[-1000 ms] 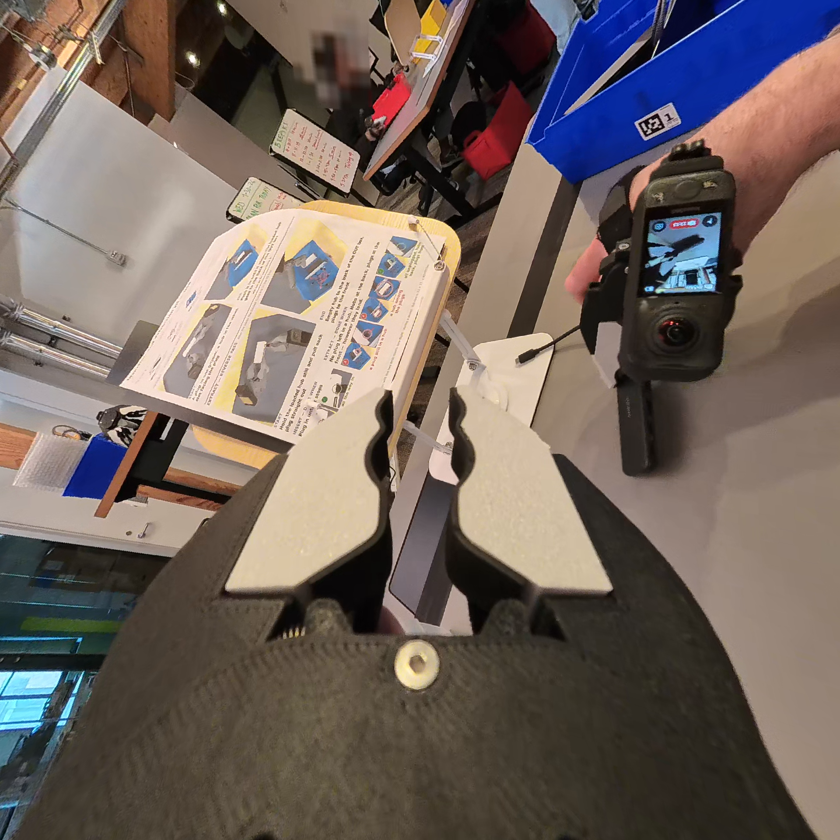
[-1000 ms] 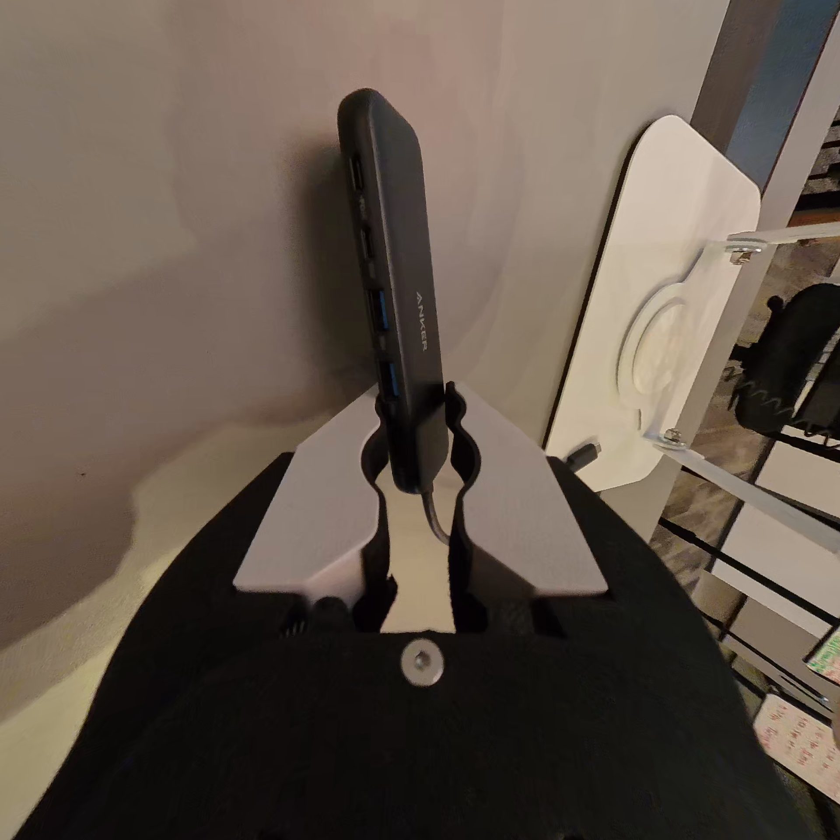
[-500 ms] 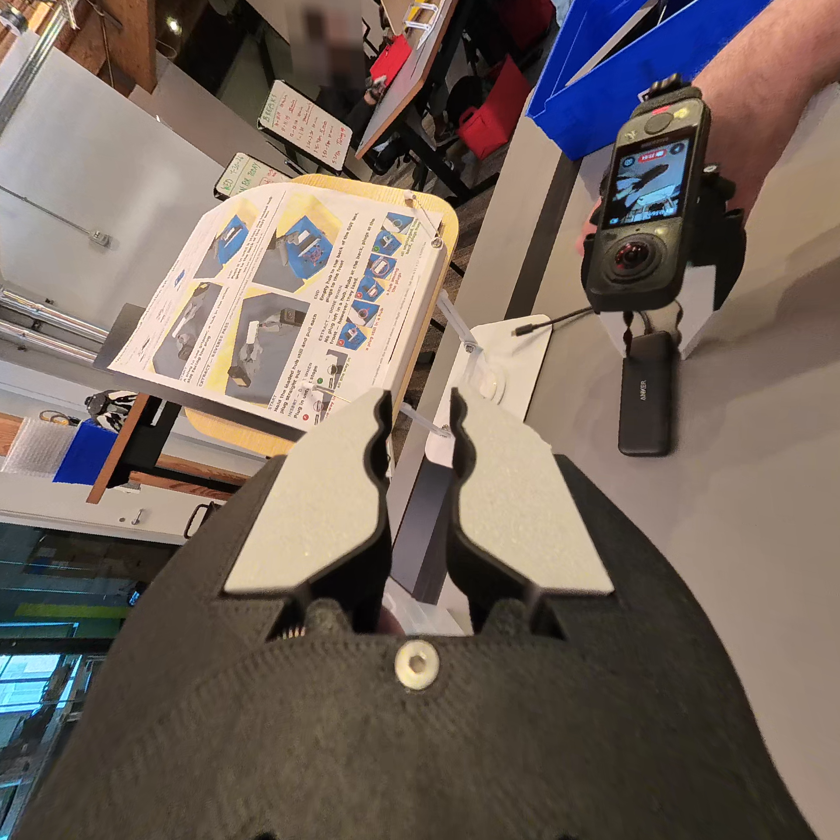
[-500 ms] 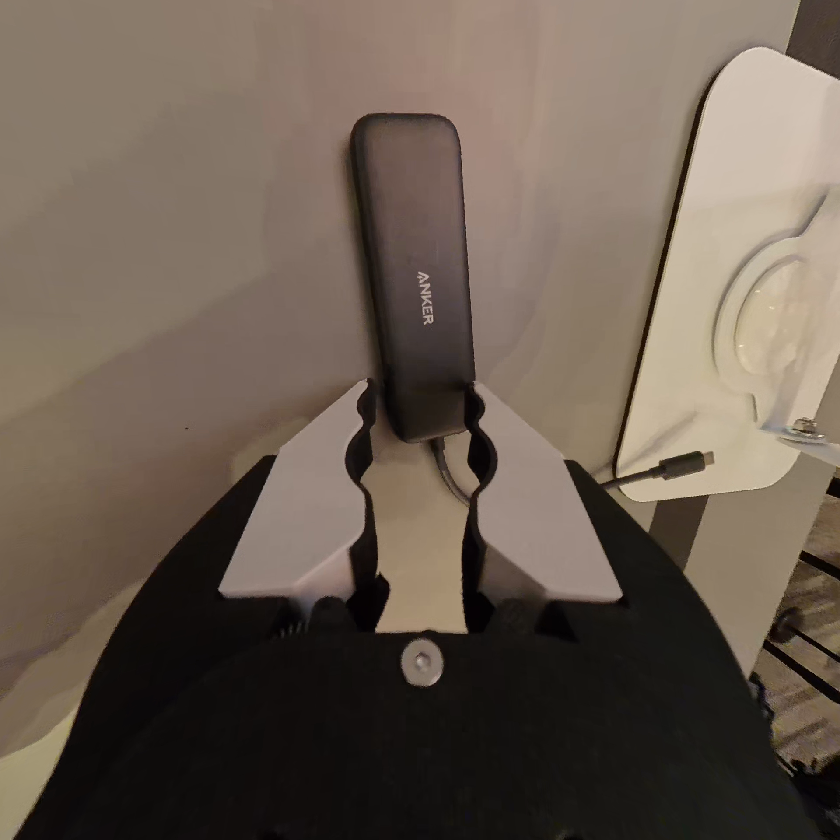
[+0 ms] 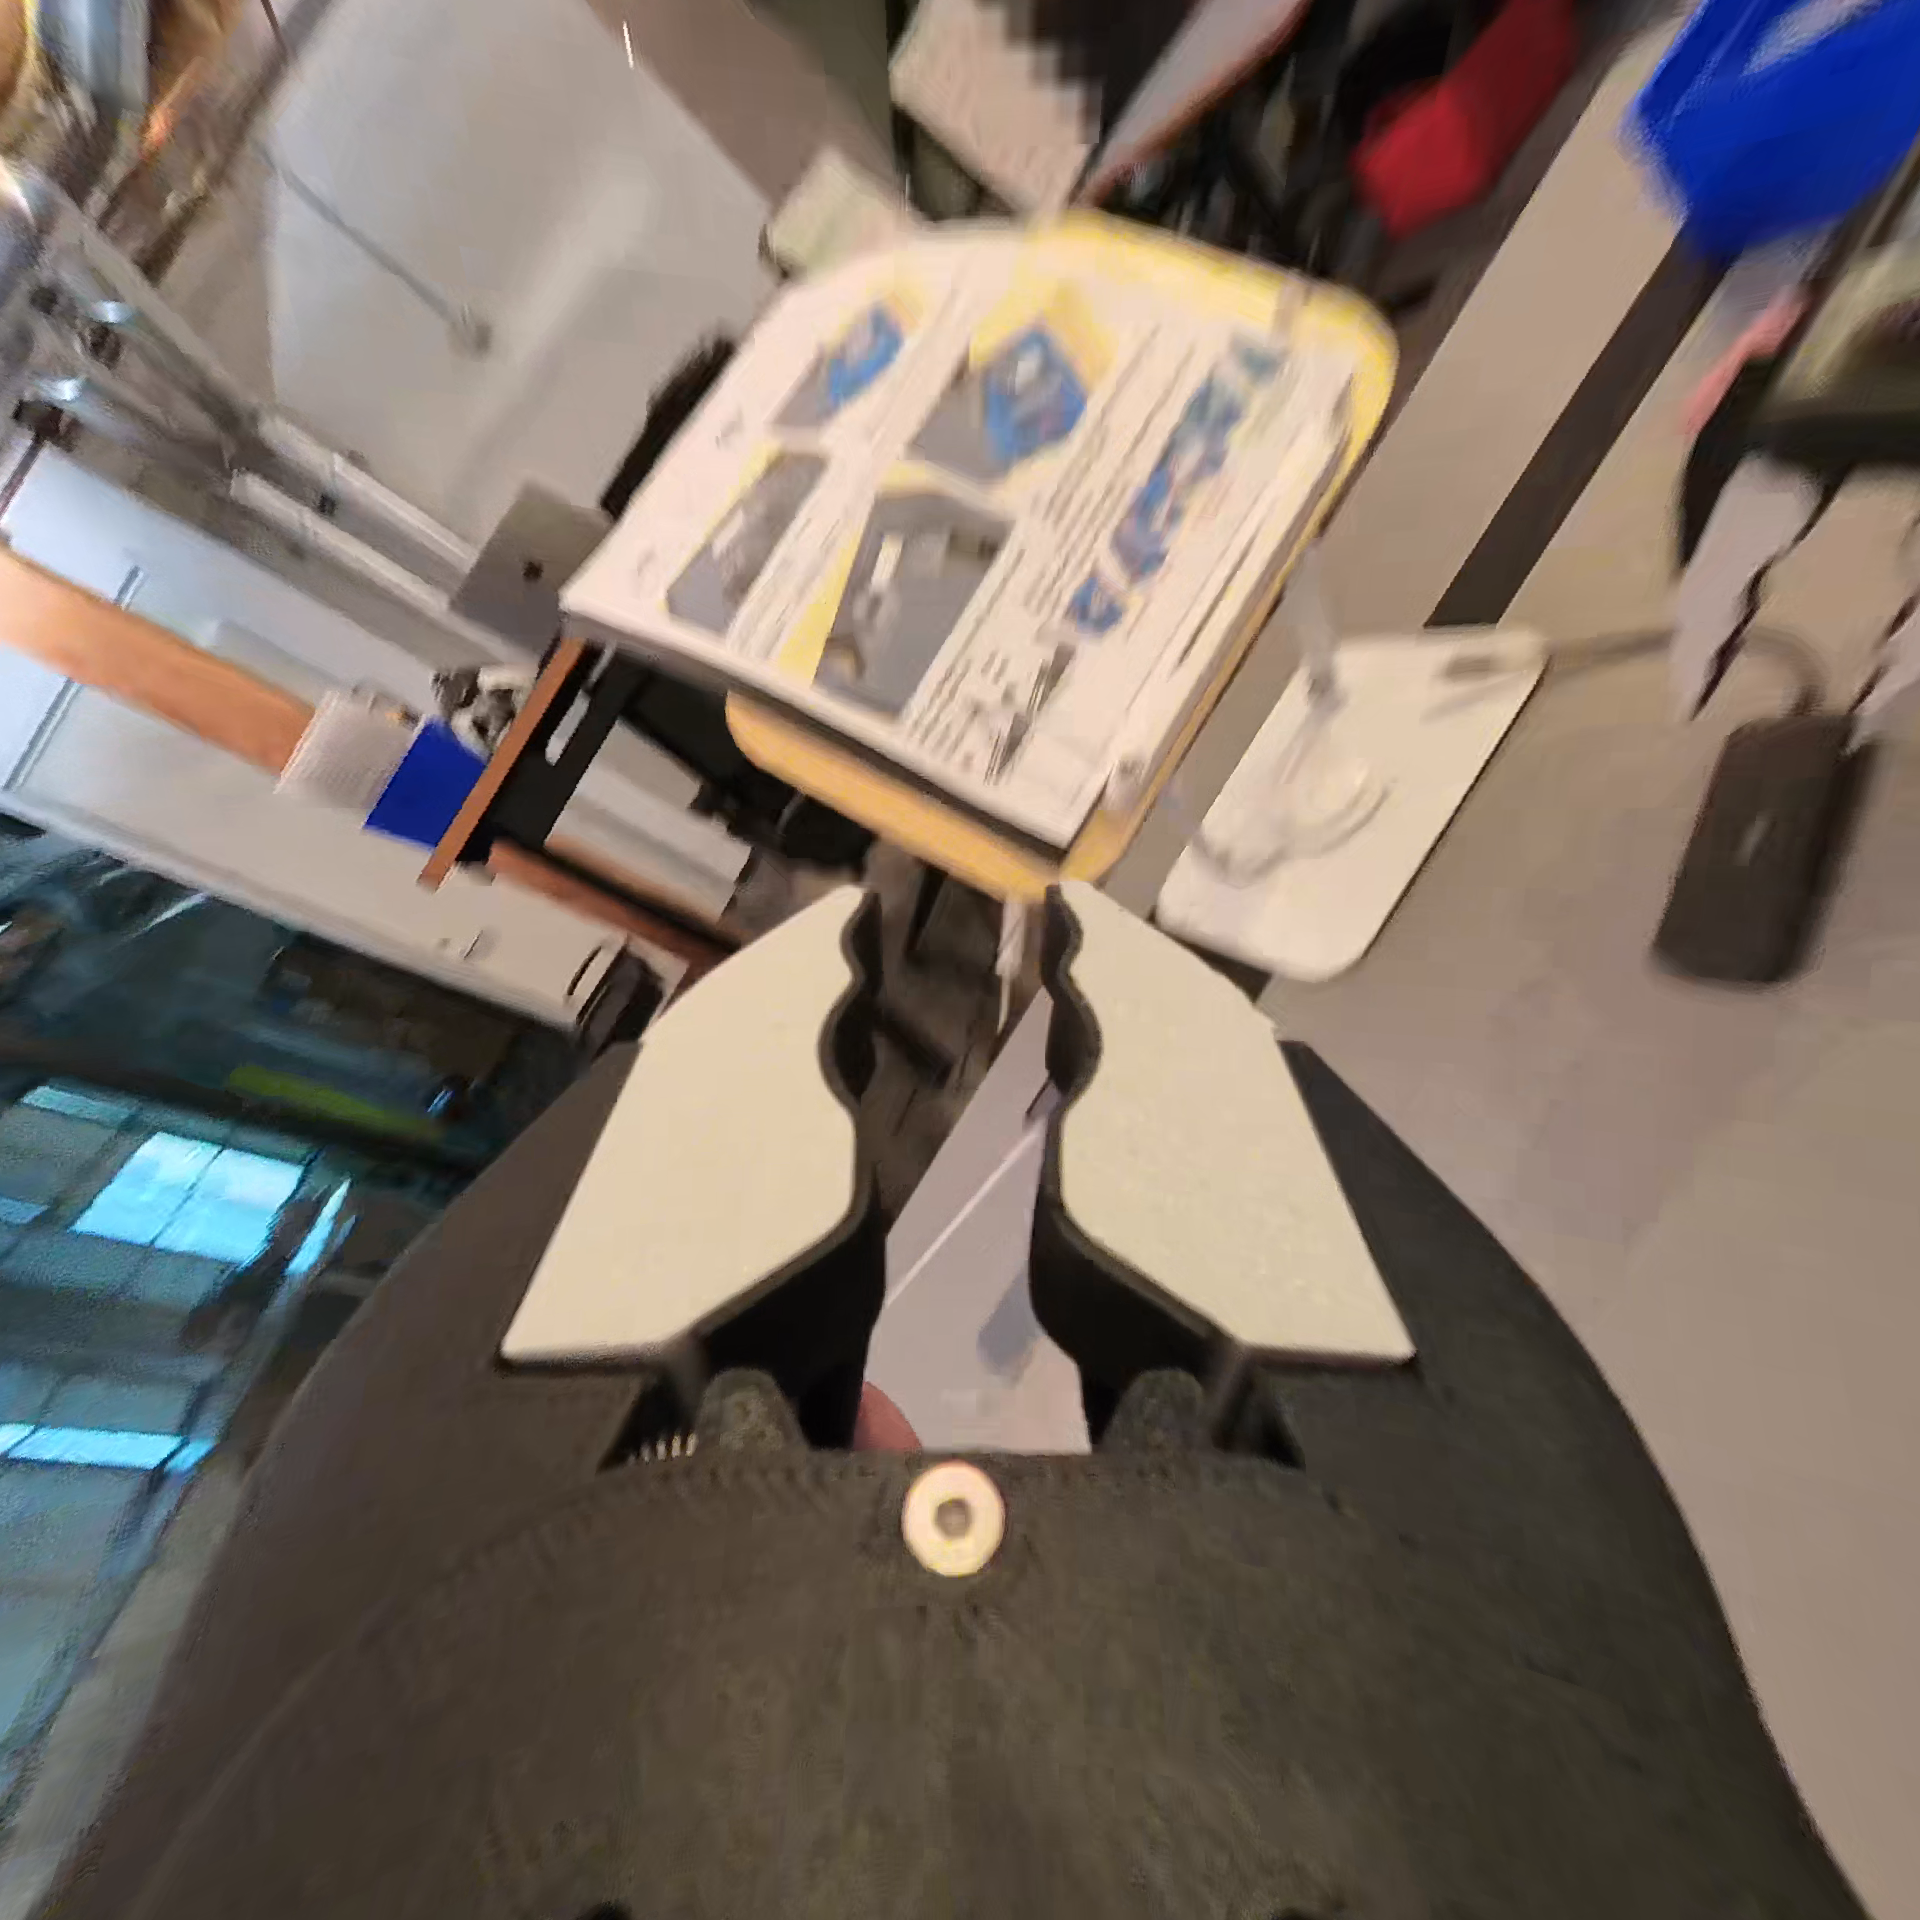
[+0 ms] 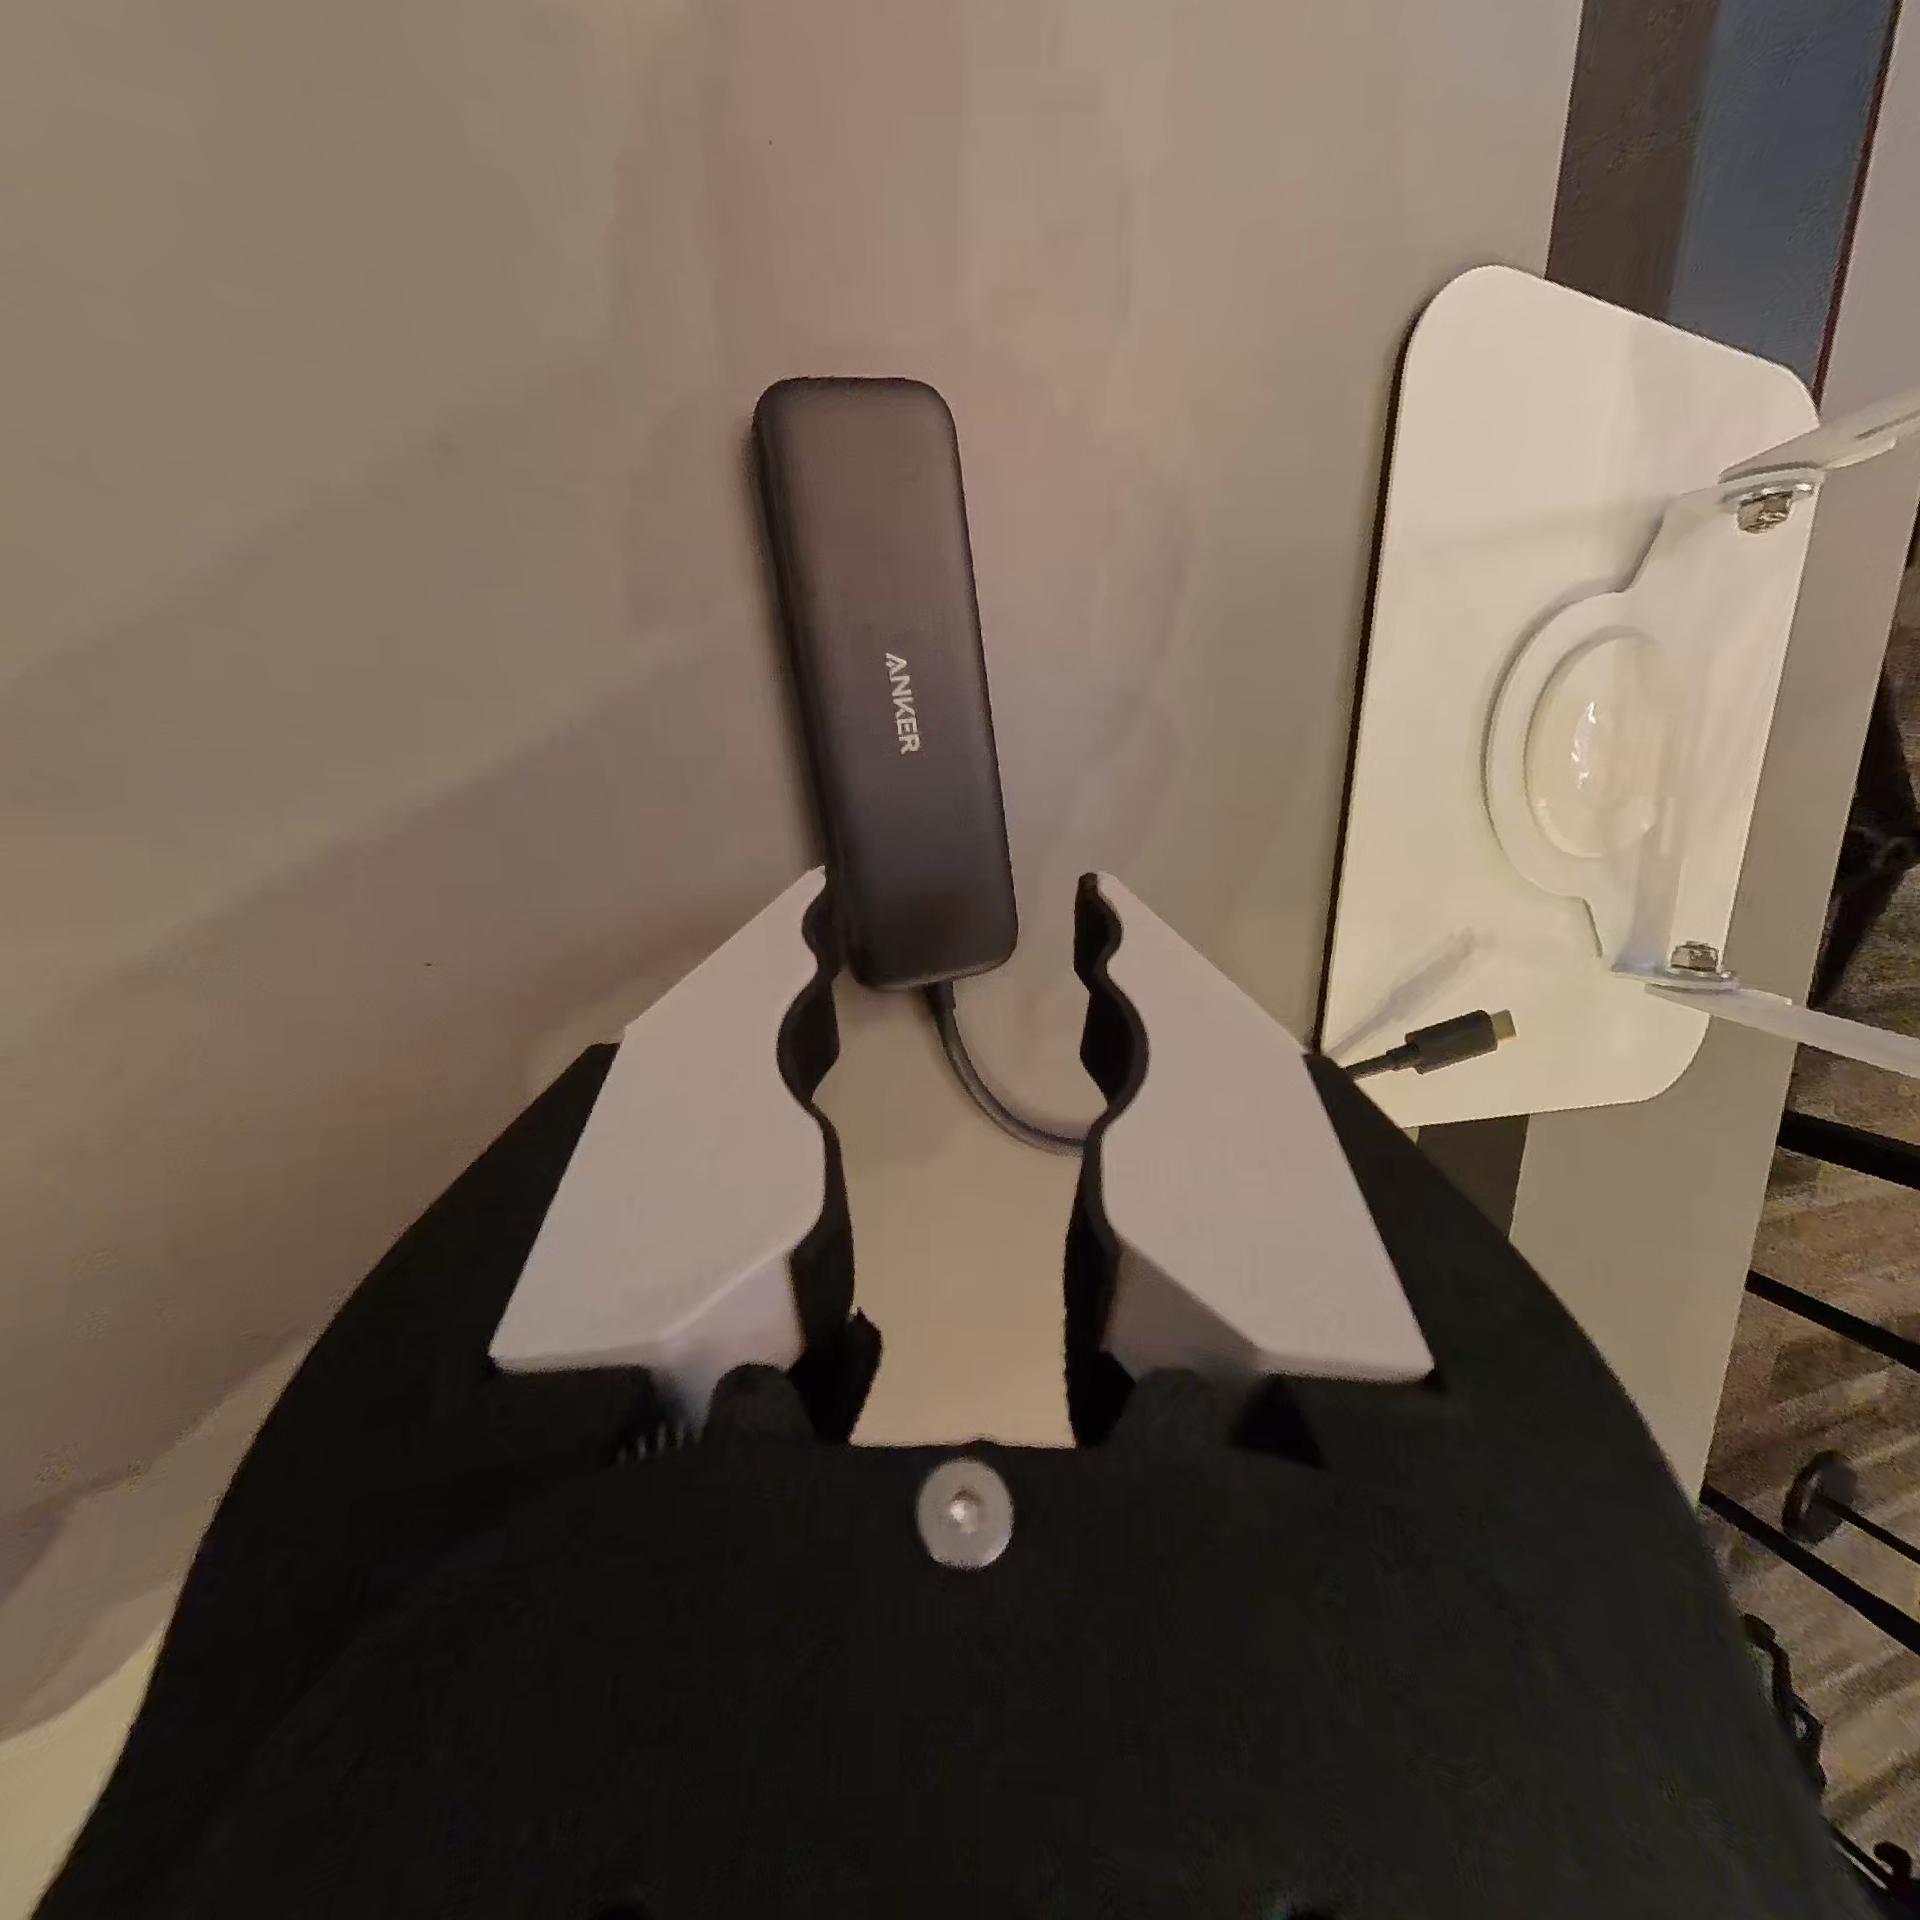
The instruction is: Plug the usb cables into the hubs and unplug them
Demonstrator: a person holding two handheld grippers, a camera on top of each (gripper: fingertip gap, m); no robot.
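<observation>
Both claws released, right gripper [image 6: 951,894] beside flat hub [image 6: 883,686], left gripper [image 5: 956,914] over table edge [image 5: 966,1164]

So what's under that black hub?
The hub lies flat on the grey table. Its cable trails out to a plug on the white plate. Its underside is hidden.

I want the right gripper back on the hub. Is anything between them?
Nothing visible. The dark hub lies flat on the grey table, its near end at the open right gripper; only its own cable trails between the fingers.
</observation>
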